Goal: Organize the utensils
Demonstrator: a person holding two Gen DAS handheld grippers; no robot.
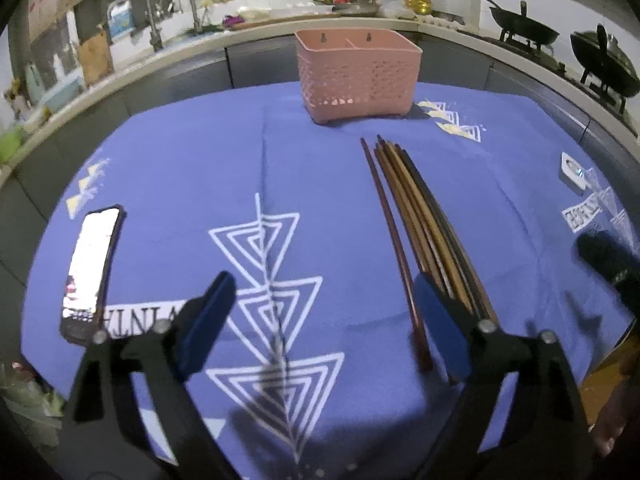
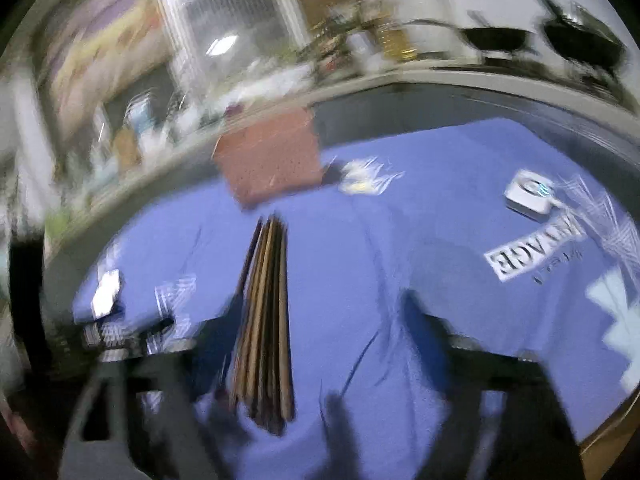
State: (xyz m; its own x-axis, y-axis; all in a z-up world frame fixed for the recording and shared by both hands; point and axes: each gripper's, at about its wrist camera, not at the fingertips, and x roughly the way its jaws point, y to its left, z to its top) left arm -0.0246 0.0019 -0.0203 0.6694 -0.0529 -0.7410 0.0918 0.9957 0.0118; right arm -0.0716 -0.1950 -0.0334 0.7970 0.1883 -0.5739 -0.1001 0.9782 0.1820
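A bundle of several brown and dark chopsticks (image 1: pixel 420 232) lies on the blue printed cloth (image 1: pixel 192 160), pointing toward a pink slotted utensil basket (image 1: pixel 356 76) with two compartments at the table's far side. My left gripper (image 1: pixel 324 300) is open and empty above the cloth, its right finger (image 1: pixel 436 320) next to the chopsticks' near ends. The right wrist view is motion-blurred: the chopsticks (image 2: pixel 266 312) lie between my open right gripper's fingers (image 2: pixel 320 340), nearer the left one, with the basket (image 2: pixel 272 160) beyond.
A lit phone (image 1: pixel 94 268) lies on the cloth at the left. A small white device (image 1: pixel 574 172) sits at the right edge and shows in the right wrist view (image 2: pixel 530 196). A counter with sink, bottles and two woks (image 1: pixel 524 28) curves behind the table.
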